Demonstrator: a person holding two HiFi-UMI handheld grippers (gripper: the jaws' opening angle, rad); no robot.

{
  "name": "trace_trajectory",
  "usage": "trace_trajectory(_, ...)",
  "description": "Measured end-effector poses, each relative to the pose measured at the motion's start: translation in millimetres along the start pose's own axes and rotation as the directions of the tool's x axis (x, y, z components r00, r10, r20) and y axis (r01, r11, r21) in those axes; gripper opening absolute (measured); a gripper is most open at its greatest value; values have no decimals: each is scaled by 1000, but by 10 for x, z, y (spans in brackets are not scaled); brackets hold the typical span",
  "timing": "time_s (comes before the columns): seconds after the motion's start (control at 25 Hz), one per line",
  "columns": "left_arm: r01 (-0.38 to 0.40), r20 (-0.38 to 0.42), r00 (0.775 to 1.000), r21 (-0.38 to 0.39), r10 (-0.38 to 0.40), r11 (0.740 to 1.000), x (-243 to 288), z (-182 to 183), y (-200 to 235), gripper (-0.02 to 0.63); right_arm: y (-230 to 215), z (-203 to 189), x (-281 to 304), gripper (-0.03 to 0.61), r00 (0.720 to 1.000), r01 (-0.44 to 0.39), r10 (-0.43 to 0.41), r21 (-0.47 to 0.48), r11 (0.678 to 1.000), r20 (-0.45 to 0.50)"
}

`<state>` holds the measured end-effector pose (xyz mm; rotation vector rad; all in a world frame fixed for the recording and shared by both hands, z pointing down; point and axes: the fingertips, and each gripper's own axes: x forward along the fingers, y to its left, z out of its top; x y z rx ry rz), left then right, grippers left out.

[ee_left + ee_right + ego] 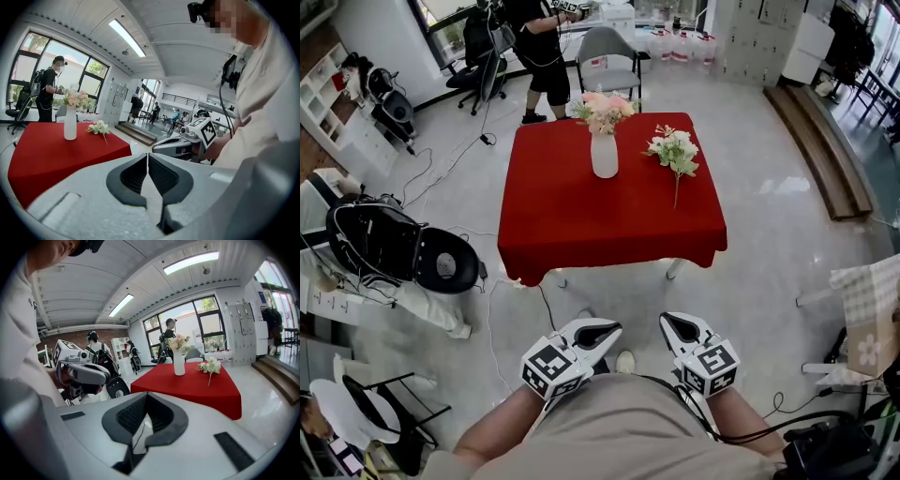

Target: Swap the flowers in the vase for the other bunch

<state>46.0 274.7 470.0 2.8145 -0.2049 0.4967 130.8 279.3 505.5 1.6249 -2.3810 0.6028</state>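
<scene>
**While left tongs [600, 330] and right tongs [680, 326] are shut, vase [604, 155] stands well ahead**

Head view: vase holds pink flowers [605, 108]; white bunch [675, 150] lies on table [581, 234] beside it, nearer right tongs.
Left gripper view: jaws together, empty.
Right gripper view: likewise.
Swap pending or done: unclear. Grip stems, not blooms.

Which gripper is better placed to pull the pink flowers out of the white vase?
Left, probably. Both grippers are shut, empty and far from the red table, yet the white vase with the pink flowers stands ahead of the left gripper; the right gripper faces the white bunch lying beside it.
</scene>
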Motion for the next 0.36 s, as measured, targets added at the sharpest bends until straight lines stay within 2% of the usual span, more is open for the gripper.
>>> trace_trajectory(0.36,15,-13,1000,9,-15,1000,39,-19,-126,15,-1,-47,-80,11,1000,4,-4,3,1000,-3)
